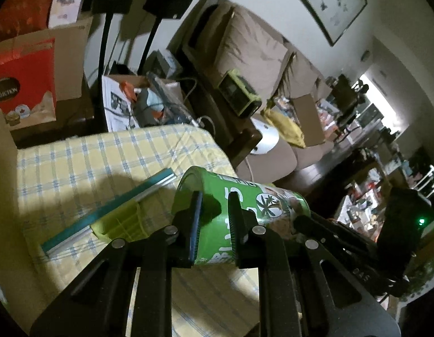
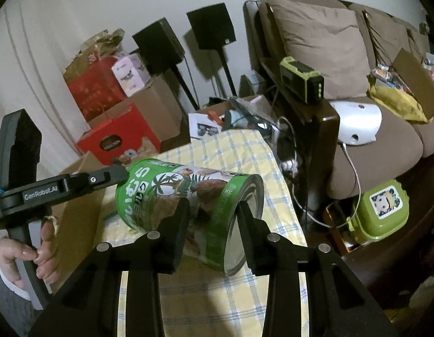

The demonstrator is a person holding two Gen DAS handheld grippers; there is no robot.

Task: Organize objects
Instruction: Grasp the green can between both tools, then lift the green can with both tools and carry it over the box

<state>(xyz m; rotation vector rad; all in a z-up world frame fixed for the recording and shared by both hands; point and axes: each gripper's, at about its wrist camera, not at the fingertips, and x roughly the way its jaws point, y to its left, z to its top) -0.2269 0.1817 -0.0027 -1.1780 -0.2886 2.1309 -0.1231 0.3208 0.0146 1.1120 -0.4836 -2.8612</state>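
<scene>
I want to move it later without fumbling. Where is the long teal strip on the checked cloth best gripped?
Grip the thin teal strip near its far end, pinching across its narrow width from above. It lies flat on the yellow checked cloth, and its middle sits against the small lime-green basket, so that end looks freest.

Dim room, hard shadows, fisheye-warped dark edges.

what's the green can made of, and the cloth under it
Green can: likely metal under a glossy printed label; its open end shows a shiny silver rim and inside. Checked cloth: looks like woven fabric, matte, with soft creases at the table edge.
</scene>
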